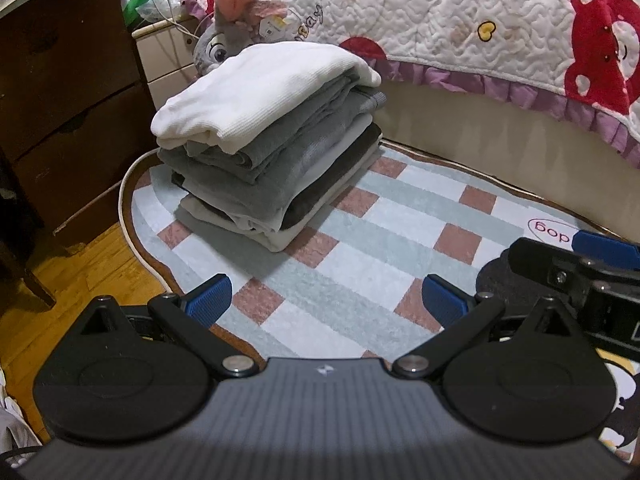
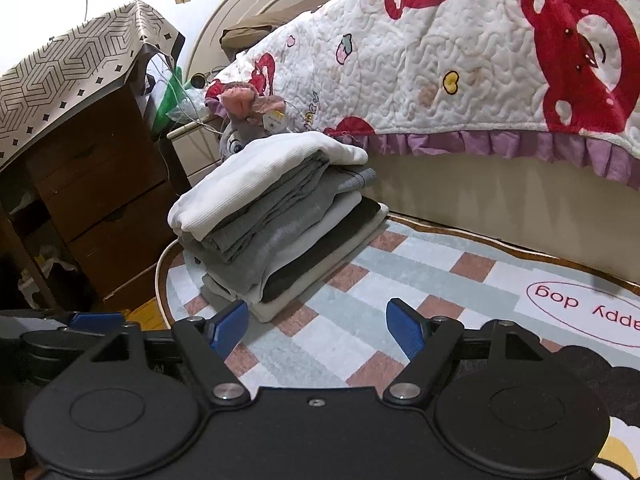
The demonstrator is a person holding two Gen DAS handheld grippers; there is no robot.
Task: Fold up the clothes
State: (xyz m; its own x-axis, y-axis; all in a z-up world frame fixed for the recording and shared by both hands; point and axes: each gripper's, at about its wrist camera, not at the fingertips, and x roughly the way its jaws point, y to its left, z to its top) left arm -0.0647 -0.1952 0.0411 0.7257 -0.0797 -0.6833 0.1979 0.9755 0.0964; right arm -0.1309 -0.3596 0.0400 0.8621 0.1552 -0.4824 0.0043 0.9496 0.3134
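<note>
left wrist view: the left gripper (image 1: 326,300) hovers low over a checked rug (image 1: 360,248) in pale green, white and brick squares. its blue fingers (image 1: 210,300) stand wide apart and hold nothing. ahead and a little left, a pile of folded clothes (image 1: 272,152) sits on the far left part of the rug, with a white top (image 1: 256,92) uppermost and grey, dark and pale layers under it. a grey stuffed toy (image 1: 224,40) peeks out just behind the pile. a quilt (image 1: 480,20) with red bears and a purple frill hangs over the side of the bed behind the rug. a dark wooden cabinet (image 1: 68,100) stands to the left on the wood floor (image 1: 72,268). the other tool shows at the right edge.

right wrist view: the right gripper (image 2: 318,328) also hovers low over the same rug (image 2: 400,280), its blue fingers (image 2: 406,328) spread apart and empty. the left finger sits just in front of the bottom corner of the pile of clothes (image 2: 280,232); whether it touches cannot be told. the stuffed toy (image 2: 240,120) is behind the pile, the quilt (image 2: 460,60) to the right, the cabinet (image 2: 92,184) to the left under a patterned cloth (image 2: 72,76).
</note>
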